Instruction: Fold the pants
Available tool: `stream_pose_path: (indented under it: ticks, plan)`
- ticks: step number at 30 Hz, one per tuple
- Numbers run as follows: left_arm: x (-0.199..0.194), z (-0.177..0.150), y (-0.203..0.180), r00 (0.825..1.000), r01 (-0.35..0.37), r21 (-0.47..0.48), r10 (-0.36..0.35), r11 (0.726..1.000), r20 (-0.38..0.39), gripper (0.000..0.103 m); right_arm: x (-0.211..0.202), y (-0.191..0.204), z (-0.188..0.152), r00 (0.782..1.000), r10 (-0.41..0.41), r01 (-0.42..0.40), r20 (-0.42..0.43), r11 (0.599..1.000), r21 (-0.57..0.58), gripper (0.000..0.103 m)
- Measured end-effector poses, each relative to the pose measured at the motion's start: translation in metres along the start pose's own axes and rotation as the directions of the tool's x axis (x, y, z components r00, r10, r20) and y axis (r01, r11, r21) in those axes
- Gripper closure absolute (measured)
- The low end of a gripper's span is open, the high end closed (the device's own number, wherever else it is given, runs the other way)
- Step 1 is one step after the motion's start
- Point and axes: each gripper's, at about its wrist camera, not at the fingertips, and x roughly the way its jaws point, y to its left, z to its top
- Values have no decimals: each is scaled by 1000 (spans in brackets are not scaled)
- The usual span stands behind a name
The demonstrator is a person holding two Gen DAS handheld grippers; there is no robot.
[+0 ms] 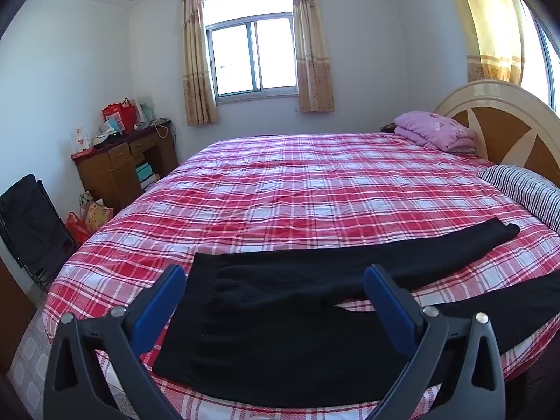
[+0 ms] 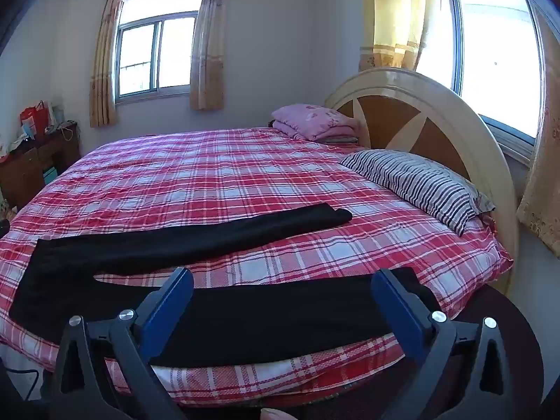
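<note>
The black pants (image 1: 280,318) are lying spread flat on the bed (image 1: 297,189), legs apart, ready for folding; the left tool (image 1: 274,292) and right tool (image 2: 281,295) are hovering wide open, probably not touching cloth.

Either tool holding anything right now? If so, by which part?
Nothing held. Left tool and right tool are both open above the pants, which lie flat on the bed.

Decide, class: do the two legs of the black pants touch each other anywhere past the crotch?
Apart. The right wrist view shows plaid bedspread running between the far leg and the near leg along their whole length.
</note>
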Motion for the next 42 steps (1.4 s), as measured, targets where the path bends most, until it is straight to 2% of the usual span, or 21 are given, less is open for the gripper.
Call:
stream_pose_path:
  ticks: [11, 21, 42]
  plan:
    - [-6, -8, -11, 1000, -5, 11, 5, 1000, 4, 0, 4, 3, -3, 1000, -2, 2, -3, 1000, -17, 1]
    - [5, -4, -1, 1000, 6, -4, -6, 1000, -21, 0, 5, 3, -1, 1000, 8, -8, -13, 1000, -19, 1]
    - [10, -7, -4, 999, 7, 11, -7, 1000, -33, 0, 7, 4, -4, 1000, 8, -8, -17, 1000, -23, 1]
